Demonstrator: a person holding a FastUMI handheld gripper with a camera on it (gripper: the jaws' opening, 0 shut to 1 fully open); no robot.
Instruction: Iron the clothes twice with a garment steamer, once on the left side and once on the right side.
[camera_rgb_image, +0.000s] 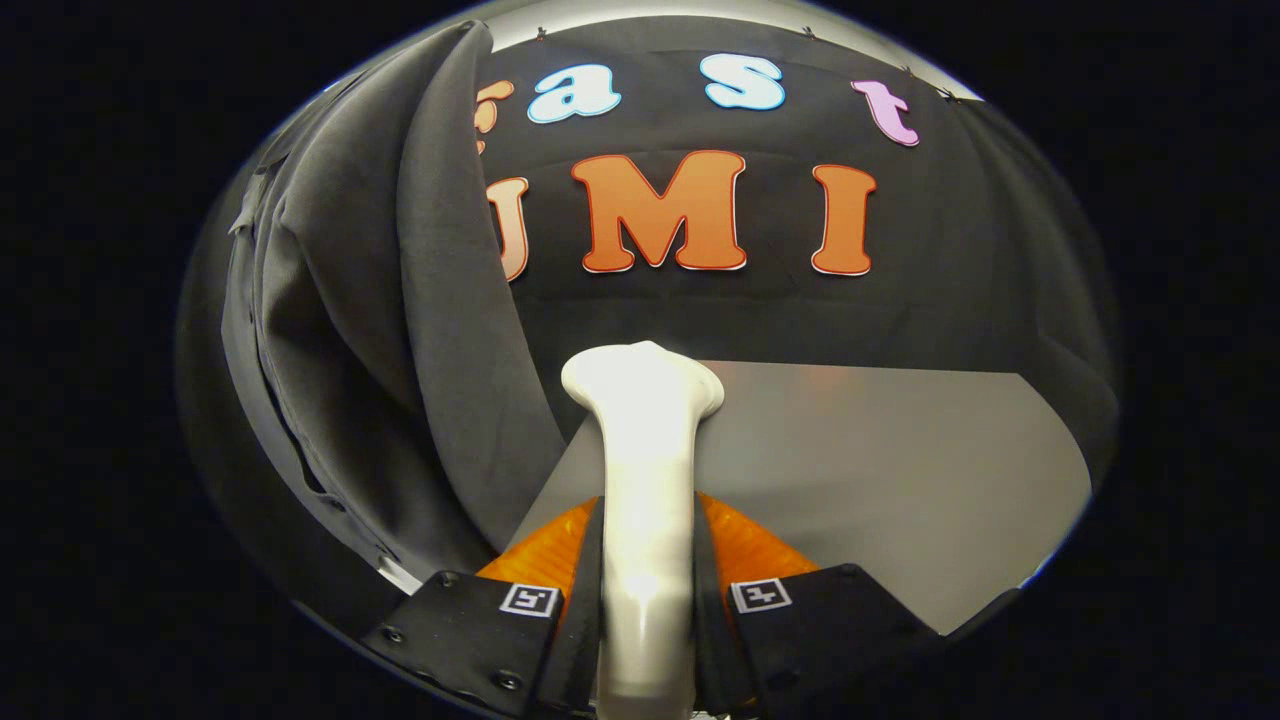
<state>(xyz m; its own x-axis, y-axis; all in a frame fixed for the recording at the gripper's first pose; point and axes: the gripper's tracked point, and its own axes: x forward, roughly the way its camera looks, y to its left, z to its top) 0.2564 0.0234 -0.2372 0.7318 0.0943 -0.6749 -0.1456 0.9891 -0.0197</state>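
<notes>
Between the fingers of the tongs (645, 600), clamped from both sides, stands the white steamer (645, 470), its flared head (pointing ahead) above a grey table (880, 480). Just left of it hangs a dark garment (390, 330), close beside the head.

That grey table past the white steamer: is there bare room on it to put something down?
Yes. The table lies bare from the steamer, gripped between the gripper fingers, across to the black cloth wall behind and beside it. It is crowded on the other side, where the dark hanging garment drapes down over the table's edge.
</notes>
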